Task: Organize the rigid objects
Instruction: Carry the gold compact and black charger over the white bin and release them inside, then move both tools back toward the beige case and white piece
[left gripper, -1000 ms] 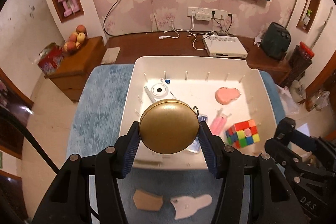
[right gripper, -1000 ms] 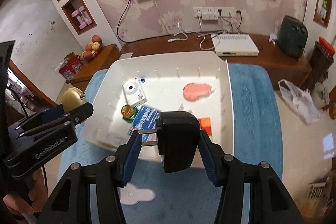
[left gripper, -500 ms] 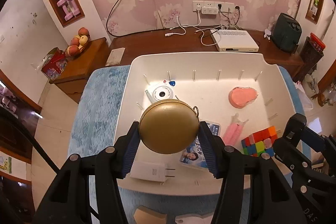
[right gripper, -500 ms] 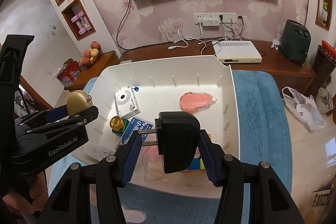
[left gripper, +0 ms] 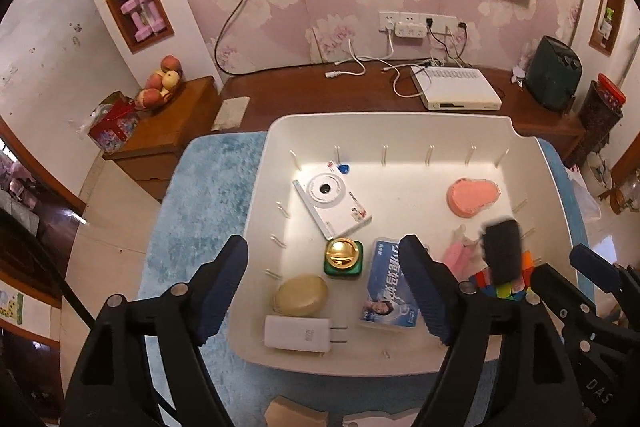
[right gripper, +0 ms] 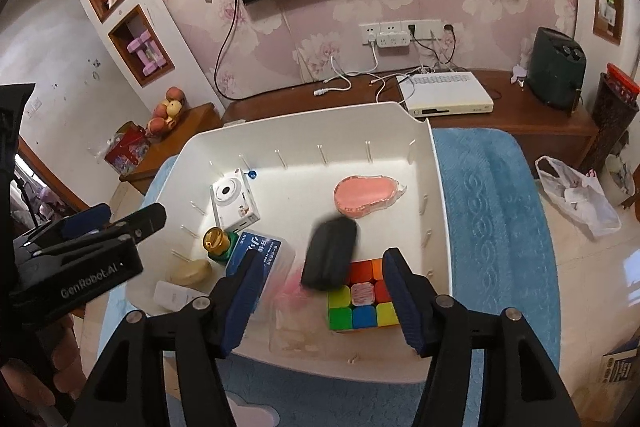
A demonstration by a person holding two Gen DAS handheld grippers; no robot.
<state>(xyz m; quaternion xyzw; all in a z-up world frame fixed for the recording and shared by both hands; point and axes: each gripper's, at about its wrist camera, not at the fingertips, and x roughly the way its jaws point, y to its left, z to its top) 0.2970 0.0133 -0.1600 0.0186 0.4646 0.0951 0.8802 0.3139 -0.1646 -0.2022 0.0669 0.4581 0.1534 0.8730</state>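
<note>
Left wrist view: my left hand-held gripper (left gripper: 324, 283) hangs over a white bin (left gripper: 400, 121) on a blue rug (left gripper: 192, 211), jaws opening with nothing gripped. Below them a gold case (left gripper: 301, 295) lies on the bin floor beside a white charger (left gripper: 297, 333). Right wrist view: my right hand-held gripper (right gripper: 322, 293) is opening too, its pads clear of a blurred black adapter (right gripper: 329, 253) that sits between them, over a colour cube (right gripper: 363, 295).

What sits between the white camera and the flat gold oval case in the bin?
A gold-capped green bottle stands between white camera and gold case, clearest in the left wrist view.
</note>
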